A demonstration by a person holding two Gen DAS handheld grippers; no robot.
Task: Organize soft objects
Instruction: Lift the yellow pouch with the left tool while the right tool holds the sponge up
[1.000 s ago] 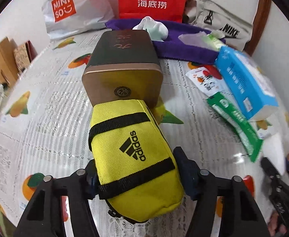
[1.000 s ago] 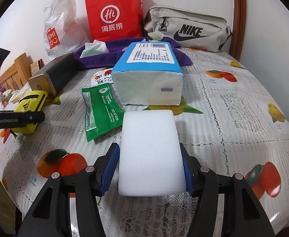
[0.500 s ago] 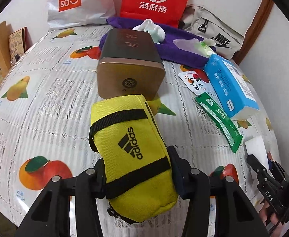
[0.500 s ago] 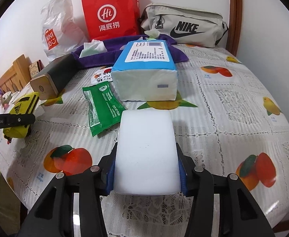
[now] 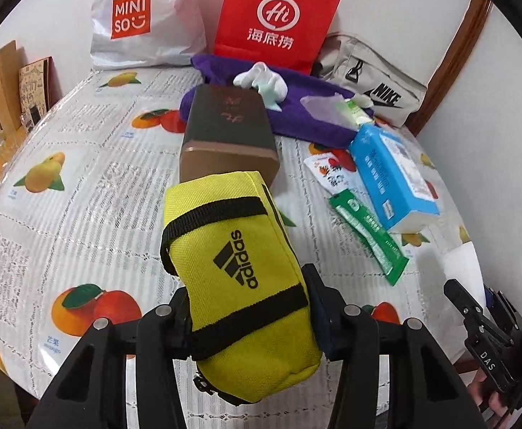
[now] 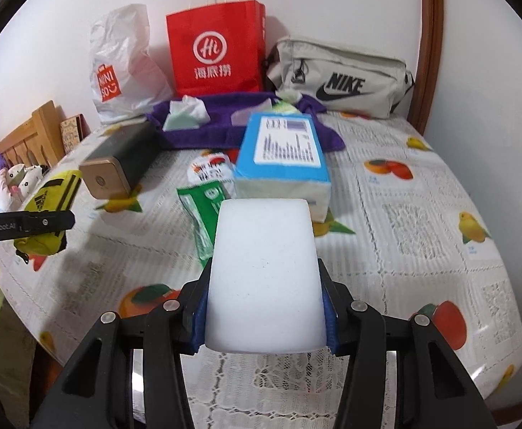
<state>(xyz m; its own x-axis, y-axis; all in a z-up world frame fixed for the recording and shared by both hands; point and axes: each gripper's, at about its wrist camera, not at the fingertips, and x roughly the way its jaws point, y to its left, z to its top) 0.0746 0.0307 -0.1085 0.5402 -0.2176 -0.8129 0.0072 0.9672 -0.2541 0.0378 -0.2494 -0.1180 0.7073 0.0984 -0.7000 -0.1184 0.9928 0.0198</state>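
Observation:
My left gripper [image 5: 248,312] is shut on a yellow pouch [image 5: 239,271] with black straps, held off the fruit-print tablecloth [image 5: 82,186]. In the right wrist view the same pouch [image 6: 51,196] hangs at the far left in that gripper [image 6: 43,223]. My right gripper [image 6: 264,307] is shut on a white sponge block [image 6: 264,271], its pads pressing both sides, lifted above the cloth. The sponge [image 5: 464,264] and right gripper [image 5: 475,307] show at the right edge of the left wrist view.
A brown tin box [image 5: 228,136], blue tissue pack [image 6: 282,153], green sachet [image 6: 202,211] and small red-white sachet [image 5: 328,171] lie mid-table. Behind are a purple towel [image 6: 221,125], red paper bag [image 6: 214,50], white plastic bag [image 5: 143,18] and grey waist bag [image 6: 339,78]. Wooden headboard [image 6: 28,136] at left.
Both grippers closed a little on their loads, then rose from the table, lifting the yellow pouch and the white sponge. The table objects now look farther away.

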